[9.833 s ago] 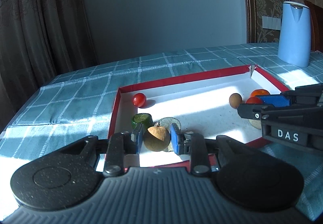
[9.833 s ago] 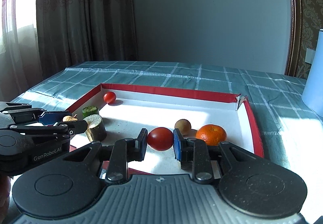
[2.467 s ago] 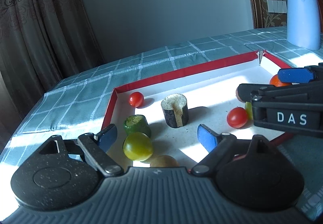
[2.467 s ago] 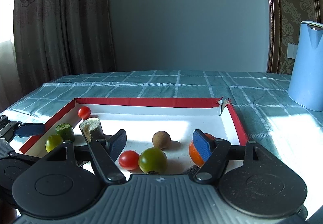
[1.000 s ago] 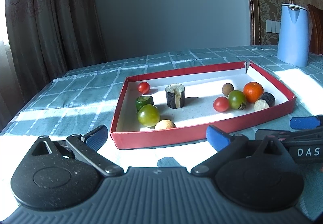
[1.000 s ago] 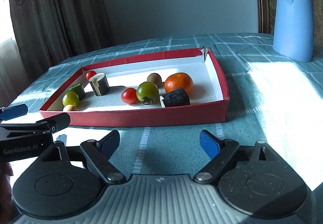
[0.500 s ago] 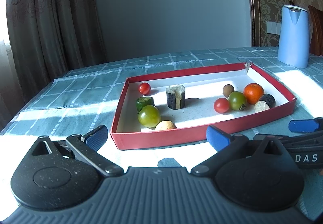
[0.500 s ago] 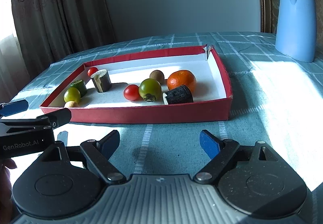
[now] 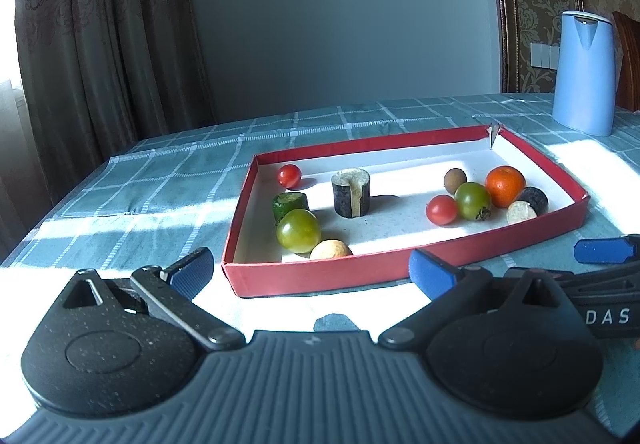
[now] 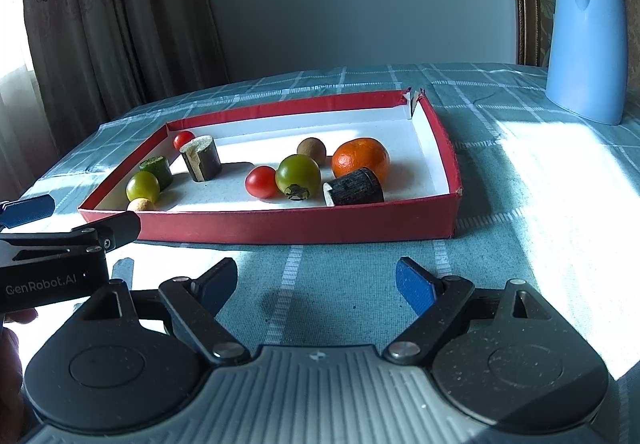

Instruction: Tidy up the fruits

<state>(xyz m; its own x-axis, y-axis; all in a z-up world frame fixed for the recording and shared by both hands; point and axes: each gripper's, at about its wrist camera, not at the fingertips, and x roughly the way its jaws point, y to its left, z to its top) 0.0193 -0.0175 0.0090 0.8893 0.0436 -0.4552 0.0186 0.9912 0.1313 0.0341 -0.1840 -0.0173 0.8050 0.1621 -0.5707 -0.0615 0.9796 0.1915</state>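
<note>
Both grippers hover over the checked tablecloth (image 10: 520,203) on the near side of the red tray (image 9: 400,264), clear of its front wall. Left gripper (image 9: 312,272): jaws spread wide, nothing between them. Right gripper (image 10: 316,284): same, wide apart and empty.

Judgement: the sorting looks finished or nearly so, and the step in hand reads as a stand-off from the tray. To do it well, keep both tools level and off the front wall so the light cardboard does not get nudged and the round fruit does not roll out of its groups. If another pick is needed, come in from above, over the wall, with jaws already wide.

Tray contents — 2 clusters, all inside the walls:
- Left cluster: small cherry tomato (image 9: 289,175) near the back-left corner; cucumber stub (image 9: 290,203) in front of it; green tomato (image 9: 299,231) just beside the stub; pale round fruit (image 9: 331,248) against the front wall. A dark upright stalk piece (image 9: 351,192) stands to the right of these, apart from them.
- Right cluster: red tomato (image 10: 262,181) touching or just beside a second green tomato (image 10: 298,173), stem end facing the camera; brown round fruit (image 10: 311,151) behind; orange (image 10: 360,157) to the right; a dark stalk piece lying on its side (image 10: 354,187) in front of the orange.
- White floor between the clusters is bare.

A blue kettle (image 10: 586,43) stands well apart on the far right of the table.
</note>
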